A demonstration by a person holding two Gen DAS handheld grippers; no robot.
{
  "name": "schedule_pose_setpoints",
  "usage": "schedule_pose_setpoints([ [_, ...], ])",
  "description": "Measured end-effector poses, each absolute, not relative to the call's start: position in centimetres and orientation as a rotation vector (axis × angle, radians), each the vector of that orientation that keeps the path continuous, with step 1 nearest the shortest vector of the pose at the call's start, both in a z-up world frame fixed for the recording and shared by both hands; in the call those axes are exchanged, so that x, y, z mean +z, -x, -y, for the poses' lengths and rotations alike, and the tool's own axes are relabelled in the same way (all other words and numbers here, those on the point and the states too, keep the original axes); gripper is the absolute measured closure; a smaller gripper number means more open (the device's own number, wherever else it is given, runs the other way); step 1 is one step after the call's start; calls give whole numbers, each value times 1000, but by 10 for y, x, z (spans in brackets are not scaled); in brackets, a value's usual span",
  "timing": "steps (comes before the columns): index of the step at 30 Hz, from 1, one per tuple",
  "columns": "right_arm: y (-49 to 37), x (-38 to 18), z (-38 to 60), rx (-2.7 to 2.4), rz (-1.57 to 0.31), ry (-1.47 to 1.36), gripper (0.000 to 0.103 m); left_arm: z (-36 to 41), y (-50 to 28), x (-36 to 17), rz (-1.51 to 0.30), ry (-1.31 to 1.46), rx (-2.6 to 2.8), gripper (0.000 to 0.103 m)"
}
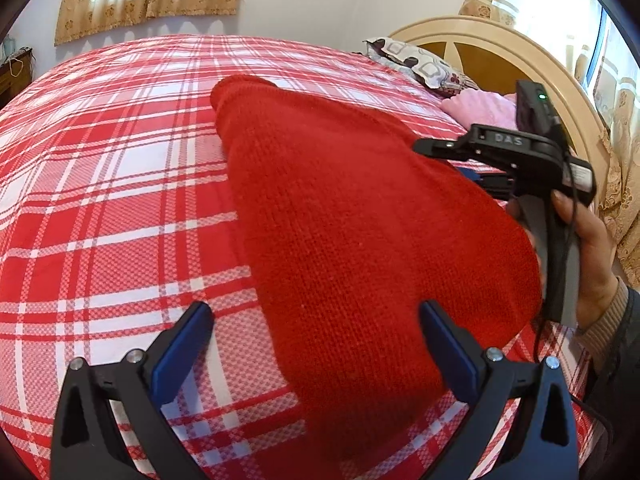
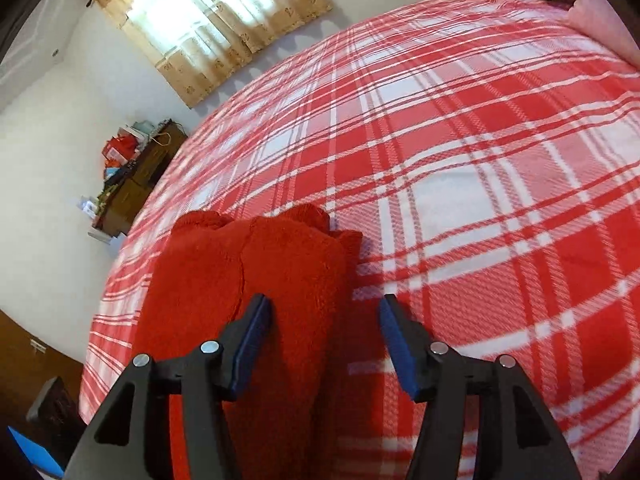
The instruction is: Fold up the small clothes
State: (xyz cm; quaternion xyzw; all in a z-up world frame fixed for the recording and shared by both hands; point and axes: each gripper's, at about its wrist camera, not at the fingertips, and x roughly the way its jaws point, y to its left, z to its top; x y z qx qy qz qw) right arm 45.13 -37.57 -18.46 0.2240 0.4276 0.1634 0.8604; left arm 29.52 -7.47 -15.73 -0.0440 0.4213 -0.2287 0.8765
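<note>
Left wrist view: red knit garment [image 1: 360,220] lies on the plaid bedspread [image 1: 100,200], already narrowed to a long shape, wide near the camera and tapering toward the far end. Left gripper [image 1: 316,344] hangs over the near end, blue pads spread wide, one on each side of the cloth edge; released, gripping nothing. Right gripper [image 1: 480,176] shows at the garment's right edge, held in the person's hand [image 1: 588,248]; from here its fingertips are half hidden behind the knit. Right wrist view: right gripper [image 2: 324,340] also released, jaws apart, left pad over the red knit garment [image 2: 248,280], right pad over bare plaid bedspread [image 2: 480,160]. Far end of the garment looks bunched, with a seam or fold line running down it. Pillow [image 1: 420,64] and pink cloth [image 1: 484,108] sit by the headboard [image 1: 520,48], well apart from the work. Judgement: lengthwise folding looks done, sleeves appear tucked under or in, though I cannot confirm this. Likely left: fold end to end, then flatten. Neither tool has a grip for that step yet.
</note>
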Motion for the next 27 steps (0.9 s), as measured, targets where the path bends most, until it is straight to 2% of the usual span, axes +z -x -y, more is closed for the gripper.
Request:
schedule_pose_setpoints([
  [12,-473,-192,363,454,-878,-492,45,73,-298,-159,-878,122,-494,0],
  [13,-472,-193,362,468,-874,-494,47,73,-298,-158,-876,127,-497,0],
  [15,-472,-195,358,508,-883,-496,68,73,-298,-158,-872,131,-499,0],
  [20,-468,-194,350,530,-864,-458,74,75,-297,-157,-867,133,-511,0],
  [22,-464,-192,350,534,-845,-457,75,76,-296,-156,-860,138,-544,8],
  [23,-461,-190,349,534,-835,-450,76,76,-296,-155,-858,141,-565,19],
  [24,-459,-189,348,528,-829,-443,76,78,-294,-154,-855,142,-592,26],
  [25,-455,-188,346,519,-825,-447,76,80,-292,-153,-848,132,-596,27],
  [27,-448,-188,348,519,-813,-463,76,81,-290,-151,-845,126,-598,37],
])
